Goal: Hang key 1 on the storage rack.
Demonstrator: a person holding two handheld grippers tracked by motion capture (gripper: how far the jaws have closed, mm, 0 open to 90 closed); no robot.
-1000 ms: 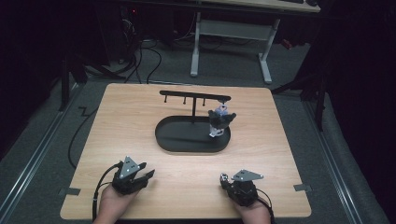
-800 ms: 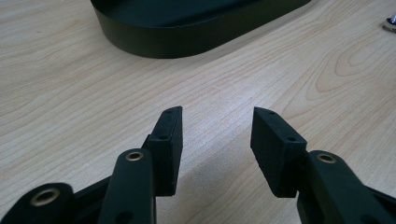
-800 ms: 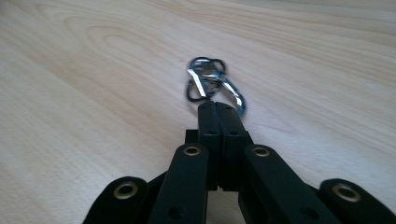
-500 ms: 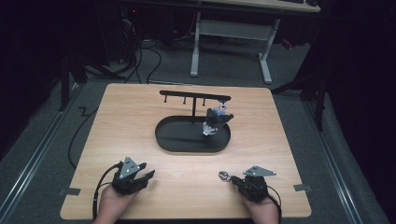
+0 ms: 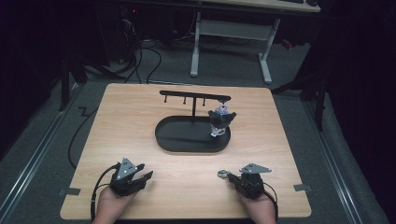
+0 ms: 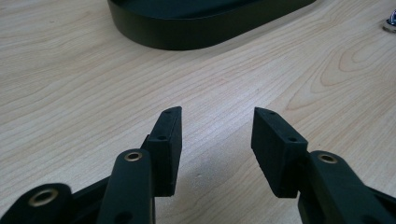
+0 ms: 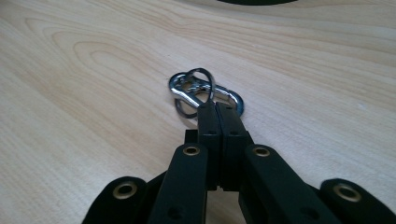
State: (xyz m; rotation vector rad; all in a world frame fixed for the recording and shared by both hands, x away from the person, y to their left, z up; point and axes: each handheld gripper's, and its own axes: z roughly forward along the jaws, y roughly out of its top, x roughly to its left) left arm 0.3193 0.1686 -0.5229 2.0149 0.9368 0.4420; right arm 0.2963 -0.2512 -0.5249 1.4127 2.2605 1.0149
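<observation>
Shiny chrome carabiner (image 7: 205,91) with linked split rings, flat on pale wood table (image 5: 140,121). Pinched by closed right gripper (image 7: 217,108). Left gripper (image 6: 215,122) open, empty.

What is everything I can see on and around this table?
Key ring with carabiner: one, shiny silver metal, on the table near its front right, pinched at the jaw tips of the right gripper.
Stand: one, black, oval tray base with a post and a hooked crossbar, mid-table.
Keychain charm: one, grey and white with some blue, hanging from the crossbar's right end over the tray.
Table: one, light wood.
Desk frame: one, pale grey, on the floor behind.
Left gripper: one, black, jaws apart, nothing between them, front left.
Right gripper: one, black, shut on the ring.
Hands: two, at the front edge.
</observation>
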